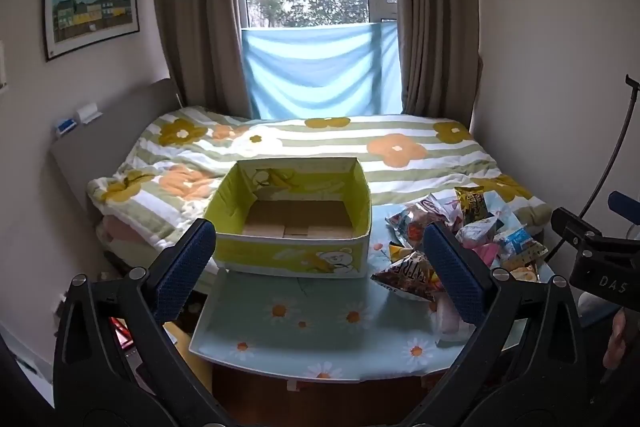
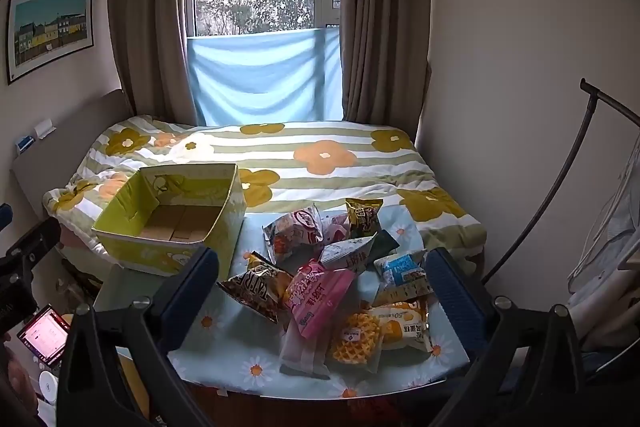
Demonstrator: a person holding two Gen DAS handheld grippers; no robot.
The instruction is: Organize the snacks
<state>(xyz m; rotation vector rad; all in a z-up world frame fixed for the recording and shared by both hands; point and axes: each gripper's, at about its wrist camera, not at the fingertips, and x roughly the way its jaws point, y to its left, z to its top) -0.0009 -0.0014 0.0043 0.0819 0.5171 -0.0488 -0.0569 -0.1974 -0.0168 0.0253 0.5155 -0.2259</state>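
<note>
An empty yellow-green box (image 1: 292, 255) (image 2: 132, 243) with a bear print stands on the left of a small table (image 1: 320, 327) (image 2: 224, 343) covered by a daisy cloth. A pile of several snack packets (image 1: 460, 235) (image 2: 340, 279) lies to its right: a pink packet (image 2: 320, 295), a brown chip bag (image 2: 256, 287), a waffle (image 2: 356, 339). My left gripper (image 1: 320, 267) hangs open in front of the box, nothing between its fingers. Over the near side of the pile my right gripper (image 2: 324, 291) is open too, touching nothing.
A bed with a flowered quilt (image 1: 320, 147) (image 2: 300, 155) lies right behind the table, under a curtained window. A phone (image 2: 44, 335) glows at the lower left. A black curved stand (image 2: 560, 187) rises at the right by the wall.
</note>
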